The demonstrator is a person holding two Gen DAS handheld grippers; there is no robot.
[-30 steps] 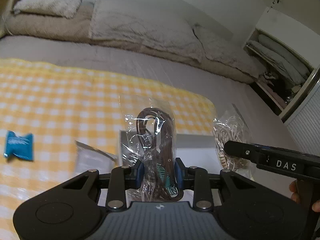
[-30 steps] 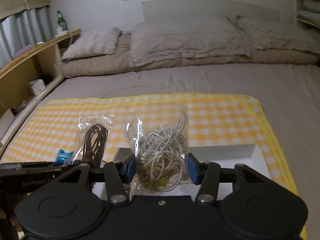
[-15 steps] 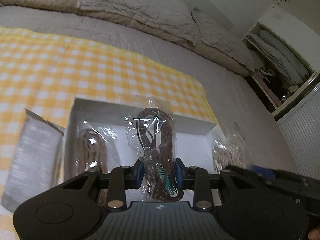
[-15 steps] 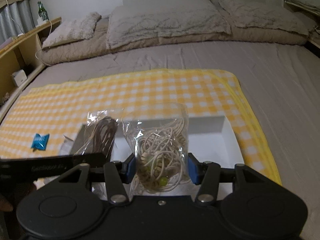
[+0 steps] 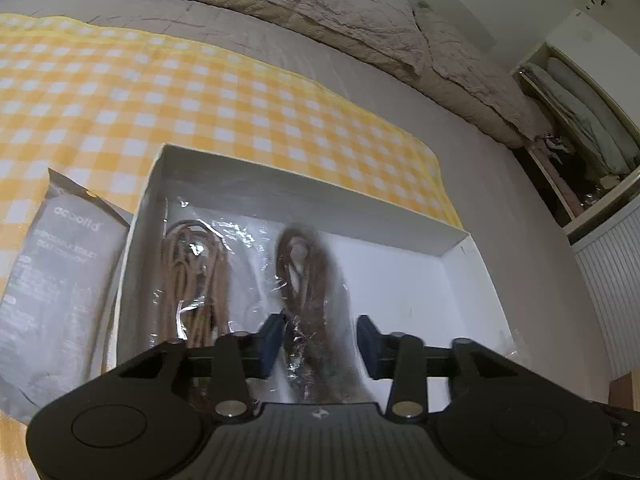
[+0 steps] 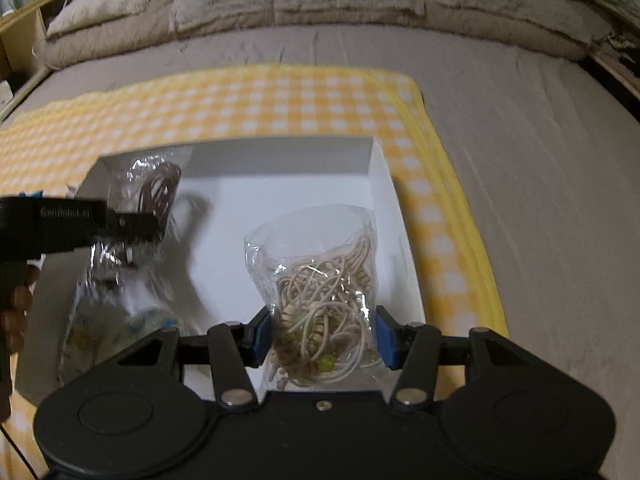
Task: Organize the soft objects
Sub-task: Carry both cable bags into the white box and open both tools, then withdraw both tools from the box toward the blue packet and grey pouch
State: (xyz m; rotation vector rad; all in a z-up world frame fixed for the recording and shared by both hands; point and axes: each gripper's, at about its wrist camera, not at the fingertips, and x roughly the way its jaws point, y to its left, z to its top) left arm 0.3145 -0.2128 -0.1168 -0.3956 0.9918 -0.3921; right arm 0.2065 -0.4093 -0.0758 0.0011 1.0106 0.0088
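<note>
In the left wrist view, the left gripper (image 5: 320, 340) points down into a white box (image 5: 304, 196) that lies on a yellow checked blanket (image 5: 160, 92) on the bed (image 5: 360, 64). Its fingers (image 5: 272, 336) are opening, and the bag of dark brown cord (image 5: 308, 276) is between them, blurred; the pad at 3 o'clock stands clear of it. A second bag of lighter brown cord (image 5: 196, 276) lies flat in the box at 9 o'clock from the first one. Outside the box, just beside its wall at 9 o'clock, rests a grey packet (image 5: 56, 288) (with printed letters on it).

In the right wrist view, the right gripper (image 6: 322, 340) is above the same white box (image 6: 376, 188), at its 3 o'clock side. Its fingers (image 6: 256, 336) grip a clear bag of beige cord (image 6: 324, 300) with some green beads. At 9 o'clock the left gripper (image 6: 120, 224) shows over the box, with the bag of dark brown cord (image 6: 152, 188) at its tip.
</note>
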